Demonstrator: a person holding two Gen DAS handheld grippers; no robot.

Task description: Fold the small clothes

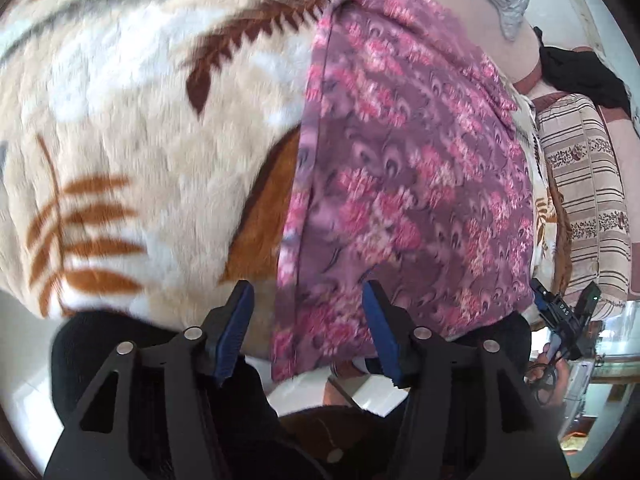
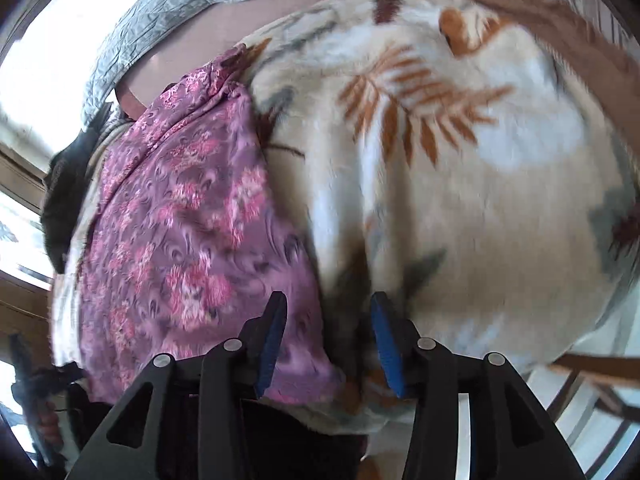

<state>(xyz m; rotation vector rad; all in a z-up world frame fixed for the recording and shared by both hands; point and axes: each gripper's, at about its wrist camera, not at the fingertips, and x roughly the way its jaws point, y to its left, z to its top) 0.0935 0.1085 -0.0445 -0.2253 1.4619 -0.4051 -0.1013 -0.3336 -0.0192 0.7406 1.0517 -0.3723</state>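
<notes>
left wrist view, left to right: a cream plush blanket with rust-brown leaf print (image 1: 132, 128) covers the bed; on it lies the purple garment with pink floral print (image 1: 404, 168), spread flat as a long panel, its straight left edge running top to bottom. my left claw (image 1: 308, 300) hangs over the near hem, blue pads apart, nothing clamped; the garment's edge shows in the gap below but the pads do not press it. at far right, a striped cushion (image 1: 588, 200) and my right claw's body, seen from outside.

right wrist view, left to right: a grey quilted cloth (image 2: 168, 12) at top, the purple garment (image 2: 180, 208) lying lengthwise, then the blanket (image 2: 460, 200). my right claw (image 2: 326, 328) sits just off the garment's near right corner, pads apart and empty.

step in hand, as i judge it: between folds, both claws free above the near hem. next move calls for each claw to come down on a near corner, pinch one layer without catching the plush beneath, and carry the hem toward the far end evenly.
</notes>
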